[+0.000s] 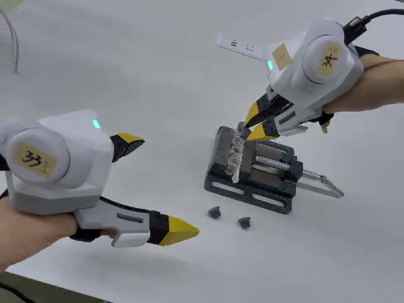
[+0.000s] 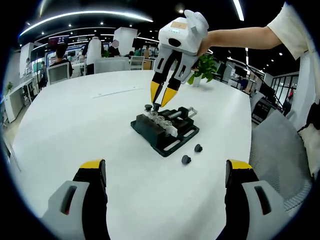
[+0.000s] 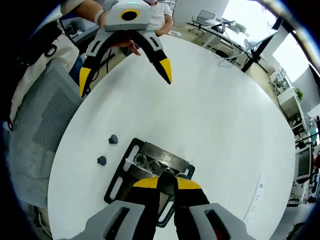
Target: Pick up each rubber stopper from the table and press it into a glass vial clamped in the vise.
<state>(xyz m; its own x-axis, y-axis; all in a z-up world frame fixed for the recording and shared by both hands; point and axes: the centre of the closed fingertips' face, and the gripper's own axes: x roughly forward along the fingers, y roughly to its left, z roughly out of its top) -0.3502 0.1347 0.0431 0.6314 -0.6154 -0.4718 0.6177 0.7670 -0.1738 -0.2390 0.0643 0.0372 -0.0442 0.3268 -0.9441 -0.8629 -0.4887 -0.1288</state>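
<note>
A black vise (image 1: 278, 173) stands right of centre on the white table, with a row of clear glass vials (image 1: 235, 151) clamped in it. My right gripper (image 1: 252, 127) hovers over the far end of the row, shut on a dark rubber stopper (image 1: 242, 129). In the right gripper view that stopper (image 3: 167, 179) sits between the yellow tips above the vials (image 3: 145, 162). One vial in the left gripper view wears a stopper (image 2: 148, 107). Two loose stoppers (image 1: 214, 212) (image 1: 244, 221) lie in front of the vise. My left gripper (image 1: 163, 188) is open, at the near left.
A white power strip (image 1: 243, 47) lies on the table beyond the right gripper. The vise handle (image 1: 325, 183) sticks out to the right. A grey mesh chair (image 2: 280, 150) stands at the table's edge. Desks and people fill the room behind.
</note>
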